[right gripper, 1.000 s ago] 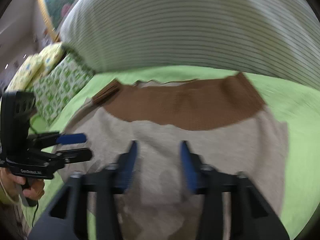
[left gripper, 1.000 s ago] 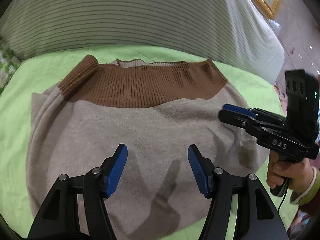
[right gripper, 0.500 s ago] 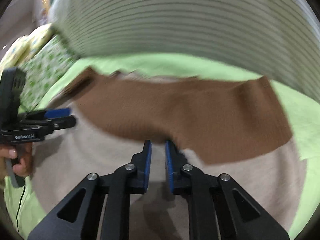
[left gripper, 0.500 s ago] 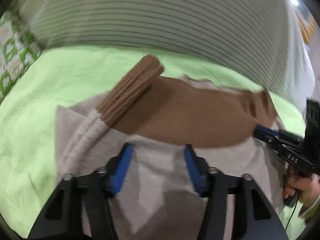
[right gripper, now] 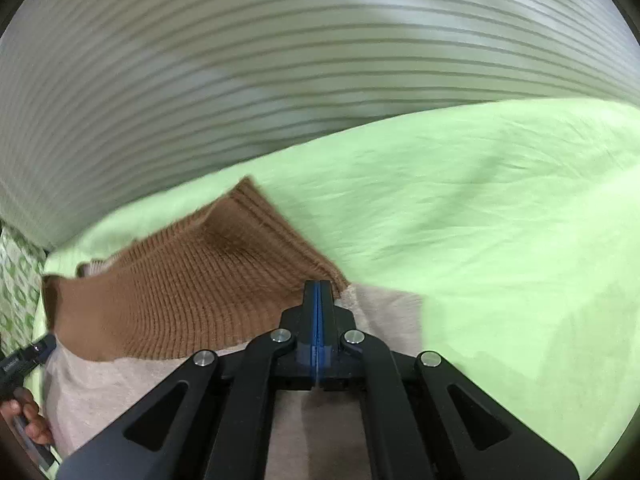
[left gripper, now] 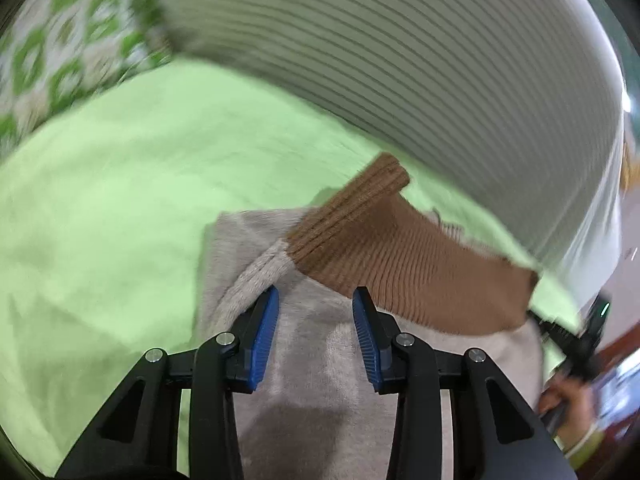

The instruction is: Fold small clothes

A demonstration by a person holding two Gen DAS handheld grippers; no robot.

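Note:
A small beige sweater (left gripper: pixel 320 360) with a brown ribbed hem band (left gripper: pixel 404 268) lies flat on a green sheet (left gripper: pixel 120 200). Its folded-in sleeve with a brown cuff (left gripper: pixel 360 196) lies at the left edge. My left gripper (left gripper: pixel 316 316) is open, jaws over the beige cloth just below the sleeve and band. In the right wrist view my right gripper (right gripper: pixel 317 292) is shut, tips at the right end of the brown band (right gripper: pixel 192 292), where it meets the beige body (right gripper: pixel 380 304). I cannot tell whether cloth is pinched.
A grey striped cover (right gripper: pixel 280 80) rises behind the sweater. A green-patterned pillow (left gripper: pixel 60 40) lies at the far left. The green sheet (right gripper: pixel 500 240) spreads wide to the right. The other gripper and hand show at each view's edge (left gripper: pixel 576 352) (right gripper: pixel 24 364).
Both grippers moved outward toward the sweater's far corners, left one leftward, right one rightward. The right jaws closed fully; the left jaws narrowed slightly but stay open.

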